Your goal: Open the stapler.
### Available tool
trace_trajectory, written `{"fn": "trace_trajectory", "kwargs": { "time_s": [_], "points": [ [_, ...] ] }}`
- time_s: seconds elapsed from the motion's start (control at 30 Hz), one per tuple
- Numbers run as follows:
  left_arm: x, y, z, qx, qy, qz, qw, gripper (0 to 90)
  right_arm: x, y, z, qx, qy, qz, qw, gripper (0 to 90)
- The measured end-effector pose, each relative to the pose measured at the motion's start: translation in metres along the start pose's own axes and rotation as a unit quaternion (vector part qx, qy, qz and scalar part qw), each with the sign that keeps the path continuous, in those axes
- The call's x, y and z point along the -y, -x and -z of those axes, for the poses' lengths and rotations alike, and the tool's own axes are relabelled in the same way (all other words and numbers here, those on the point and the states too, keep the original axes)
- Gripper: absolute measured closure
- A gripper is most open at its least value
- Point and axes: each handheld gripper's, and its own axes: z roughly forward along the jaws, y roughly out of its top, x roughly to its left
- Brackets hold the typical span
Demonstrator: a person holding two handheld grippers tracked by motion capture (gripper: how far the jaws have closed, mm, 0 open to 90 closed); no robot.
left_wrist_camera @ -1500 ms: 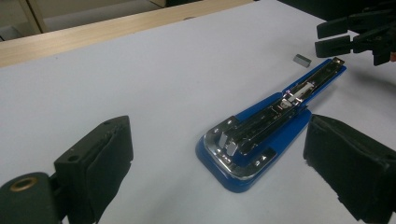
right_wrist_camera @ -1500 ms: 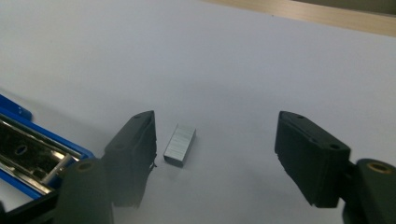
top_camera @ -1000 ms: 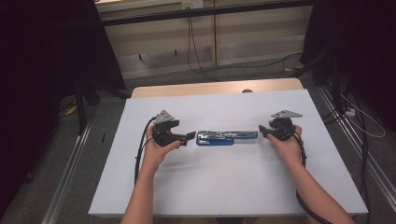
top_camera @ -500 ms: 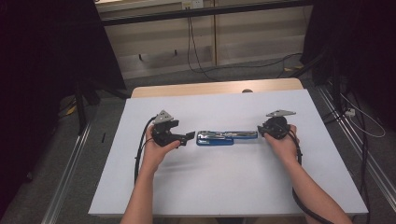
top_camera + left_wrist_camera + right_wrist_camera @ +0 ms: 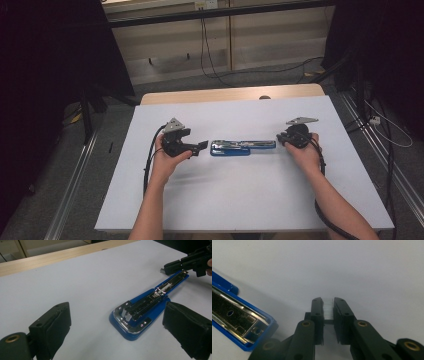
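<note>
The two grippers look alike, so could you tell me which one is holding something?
The right gripper: its jaws are shut on a strip of staples, while the left gripper is open and empty.

Bare table point(image 5: 240, 200) lies all around; just the opened stapler point(image 5: 242, 147) stands between both hand-held grippers.

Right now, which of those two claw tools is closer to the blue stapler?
Right. The right gripper, clamping a staple strip, sits at the stapler's far tip. The left gripper, open, waits a small gap short of its wide end.
</note>
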Motion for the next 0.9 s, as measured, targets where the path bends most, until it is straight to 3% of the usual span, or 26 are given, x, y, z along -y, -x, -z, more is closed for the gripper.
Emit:
{"fn": "trace_trajectory", "kwargs": {
  "time_s": [0.33, 0.53, 0.9],
  "points": [
    [0.001, 0.0, 0.0, 0.0, -0.005, 0.003, 1.0, 8.2, 0.0, 0.007, 0.009, -0.021, 0.006, 0.006, 0.9998, 79.2],
    [0.005, -0.002, 0.0, -0.003, -0.016, 0.0, 0.9999, 7.8, -0.012, 0.011, 0.021, -0.039, 0.016, 0.014, 0.999, 79.1],
    [0.005, -0.003, 0.006, -0.005, -0.012, 0.002, 0.9999, 7.1, -0.033, -0.002, 0.031, -0.071, 0.034, 0.044, 0.996, 79.1]
  ]
}}
